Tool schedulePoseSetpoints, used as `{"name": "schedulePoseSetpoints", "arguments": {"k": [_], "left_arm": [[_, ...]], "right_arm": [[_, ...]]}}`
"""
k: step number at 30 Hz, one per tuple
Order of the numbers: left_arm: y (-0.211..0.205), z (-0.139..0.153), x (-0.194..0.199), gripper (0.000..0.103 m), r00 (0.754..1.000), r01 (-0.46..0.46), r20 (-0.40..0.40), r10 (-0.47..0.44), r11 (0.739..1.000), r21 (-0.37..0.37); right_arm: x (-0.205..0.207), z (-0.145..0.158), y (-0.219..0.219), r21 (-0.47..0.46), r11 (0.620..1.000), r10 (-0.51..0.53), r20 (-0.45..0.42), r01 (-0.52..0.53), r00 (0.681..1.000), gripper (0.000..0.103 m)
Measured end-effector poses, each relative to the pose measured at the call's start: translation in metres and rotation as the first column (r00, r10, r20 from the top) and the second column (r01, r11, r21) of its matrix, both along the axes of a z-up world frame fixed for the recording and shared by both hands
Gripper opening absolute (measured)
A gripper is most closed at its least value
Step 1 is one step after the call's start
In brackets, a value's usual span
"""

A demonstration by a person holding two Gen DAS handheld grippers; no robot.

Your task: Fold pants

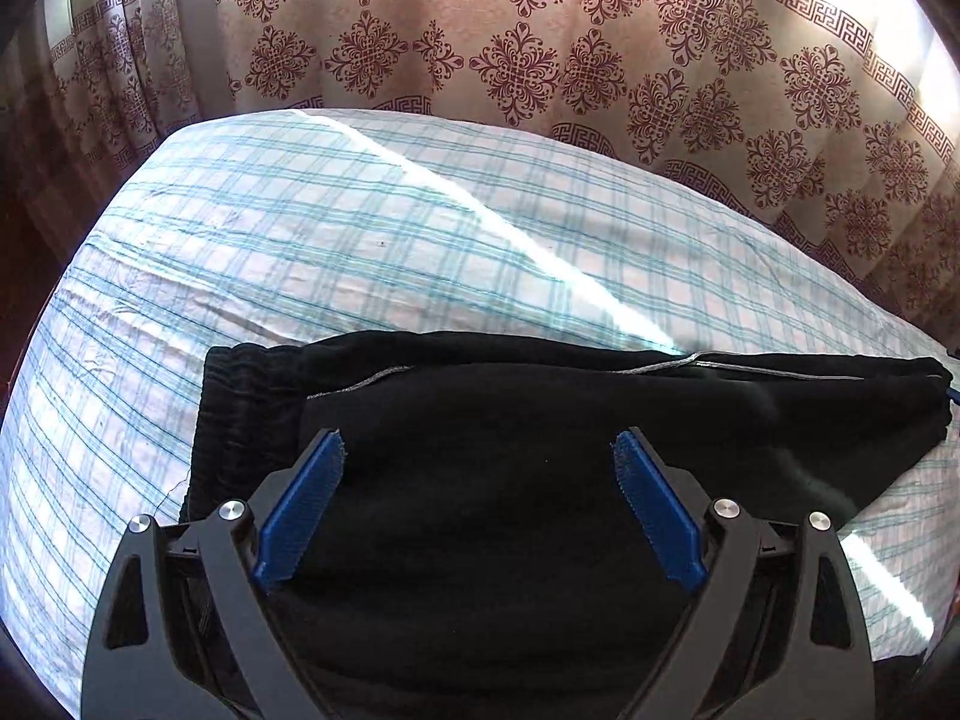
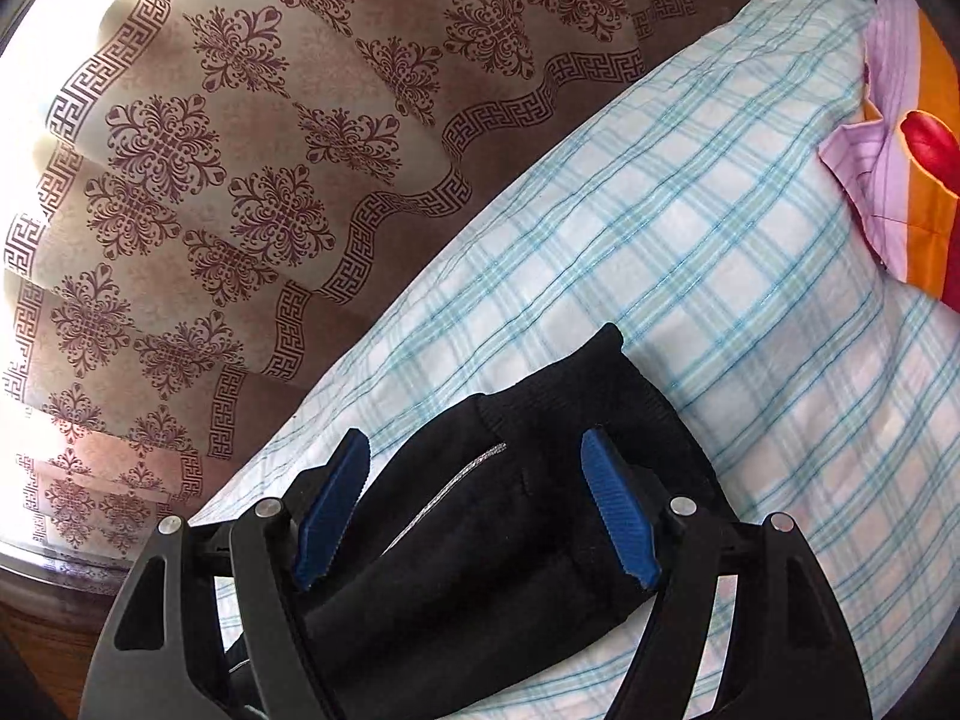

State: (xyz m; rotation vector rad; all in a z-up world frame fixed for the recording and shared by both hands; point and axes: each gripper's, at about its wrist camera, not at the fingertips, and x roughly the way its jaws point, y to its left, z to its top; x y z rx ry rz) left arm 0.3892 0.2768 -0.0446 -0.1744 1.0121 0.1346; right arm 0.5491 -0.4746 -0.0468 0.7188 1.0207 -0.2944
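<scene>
Black pants [image 1: 480,420] lie folded on the checked bed sheet [image 1: 300,240], with the elastic waistband at the left and a thin grey stripe along the far edge. My left gripper [image 1: 477,450] is open above the pants, its blue pads spread wide with nothing between them. In the right wrist view the pants [image 2: 510,510] lie on the sheet [image 2: 720,300] with ribbed cuffs at the far end. My right gripper [image 2: 474,456] is open over them, holding nothing.
A beige curtain with maroon patterns [image 1: 480,30] hangs just behind the bed, also in the right wrist view [image 2: 210,150]. A lilac and orange cloth with red print [image 2: 900,150] lies on the bed at the far right.
</scene>
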Motion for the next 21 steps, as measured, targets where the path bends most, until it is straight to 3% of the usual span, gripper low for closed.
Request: {"name": "schedulePoseSetpoints", "arguments": {"k": [7,10,16,21], "left_arm": [[0.004,-0.017,0.006,0.093,0.999,-0.019,-0.032,0.018,1.000,-0.007],[0.007,-0.019,0.006,0.093,0.999,-0.030,-0.036,0.030,1.000,-0.007],[0.017,-0.014,0.004,0.093,0.999,-0.046,-0.028,0.046,0.999,-0.004],[0.018,-0.011,0.006,0.093,0.999,-0.037,-0.025,0.038,0.998,0.043]], "right_arm": [[0.024,-0.011,0.010,-0.133,0.991,-0.021,-0.094,0.009,0.995,0.072],[0.025,-0.016,0.013,-0.206,0.978,-0.047,-0.141,0.017,0.989,0.061],[0.027,-0.017,0.012,-0.227,0.973,-0.059,-0.140,0.026,0.988,0.062],[0.017,0.009,0.027,-0.357,0.932,0.040,-0.079,-0.066,0.996,0.062]]}}
